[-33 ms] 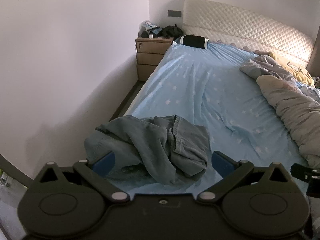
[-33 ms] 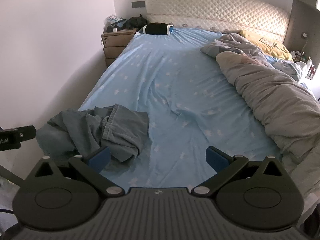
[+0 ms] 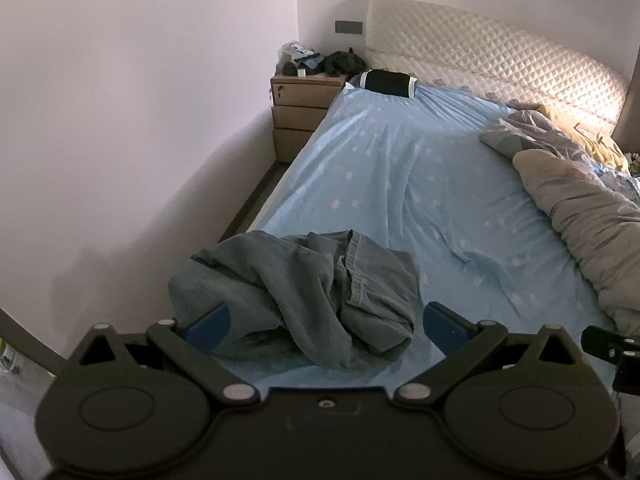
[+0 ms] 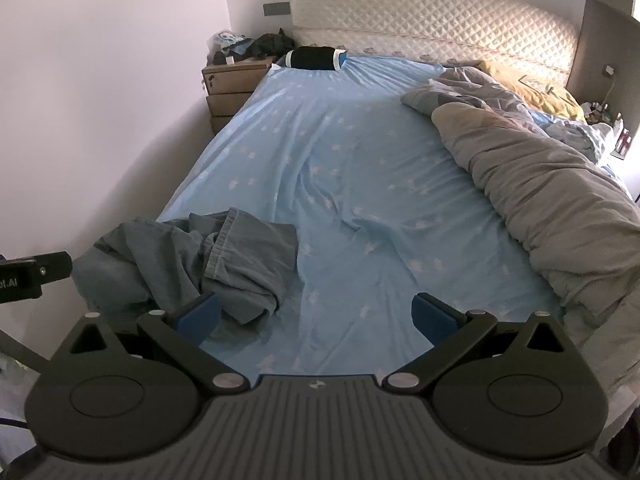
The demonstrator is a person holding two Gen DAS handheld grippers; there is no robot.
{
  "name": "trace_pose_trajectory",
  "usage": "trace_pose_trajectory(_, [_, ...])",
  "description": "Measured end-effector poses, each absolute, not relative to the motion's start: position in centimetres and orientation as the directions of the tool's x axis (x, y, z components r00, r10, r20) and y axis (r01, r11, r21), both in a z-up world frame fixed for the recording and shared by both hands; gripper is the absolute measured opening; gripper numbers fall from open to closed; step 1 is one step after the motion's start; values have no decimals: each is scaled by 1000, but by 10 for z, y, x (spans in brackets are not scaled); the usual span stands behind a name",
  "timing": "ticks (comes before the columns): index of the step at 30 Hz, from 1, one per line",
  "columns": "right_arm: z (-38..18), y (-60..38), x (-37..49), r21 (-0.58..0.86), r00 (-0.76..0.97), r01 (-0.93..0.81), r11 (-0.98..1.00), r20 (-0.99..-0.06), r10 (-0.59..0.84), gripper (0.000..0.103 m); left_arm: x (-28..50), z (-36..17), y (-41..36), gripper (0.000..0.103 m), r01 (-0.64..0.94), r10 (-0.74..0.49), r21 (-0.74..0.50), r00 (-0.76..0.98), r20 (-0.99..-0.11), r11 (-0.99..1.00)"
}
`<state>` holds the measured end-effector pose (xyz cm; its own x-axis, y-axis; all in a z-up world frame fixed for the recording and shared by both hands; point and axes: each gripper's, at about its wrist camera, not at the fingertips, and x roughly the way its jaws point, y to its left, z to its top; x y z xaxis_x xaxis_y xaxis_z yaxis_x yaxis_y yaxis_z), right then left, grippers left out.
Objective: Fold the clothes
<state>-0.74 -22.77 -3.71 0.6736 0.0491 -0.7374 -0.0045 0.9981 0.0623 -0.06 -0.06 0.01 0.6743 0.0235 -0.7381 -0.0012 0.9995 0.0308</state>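
Note:
A crumpled grey-blue garment (image 3: pixel 304 288) lies in a heap at the near left corner of the bed's light blue sheet (image 3: pixel 400 184). It also shows in the right wrist view (image 4: pixel 208 260). My left gripper (image 3: pixel 324 326) is open, its blue pads wide apart, hovering just in front of the heap. My right gripper (image 4: pixel 316 316) is open and empty, held over bare sheet (image 4: pixel 360 200) to the right of the garment; its left pad (image 4: pixel 198 316) overlaps the garment's edge in view.
A rumpled grey duvet (image 4: pixel 540 192) covers the bed's right side. A black bolster (image 4: pixel 316 58) lies at the quilted headboard (image 4: pixel 440 28). A wooden nightstand (image 3: pixel 304 108) with clutter stands at the far left by the white wall (image 3: pixel 140 120).

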Motion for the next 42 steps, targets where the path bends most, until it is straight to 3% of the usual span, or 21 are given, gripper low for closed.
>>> trace_pose_trajectory(42, [-43, -222, -10, 33, 658, 11, 999, -753, 18, 103, -5, -5, -14, 103, 44, -1, 38, 668, -744, 998])
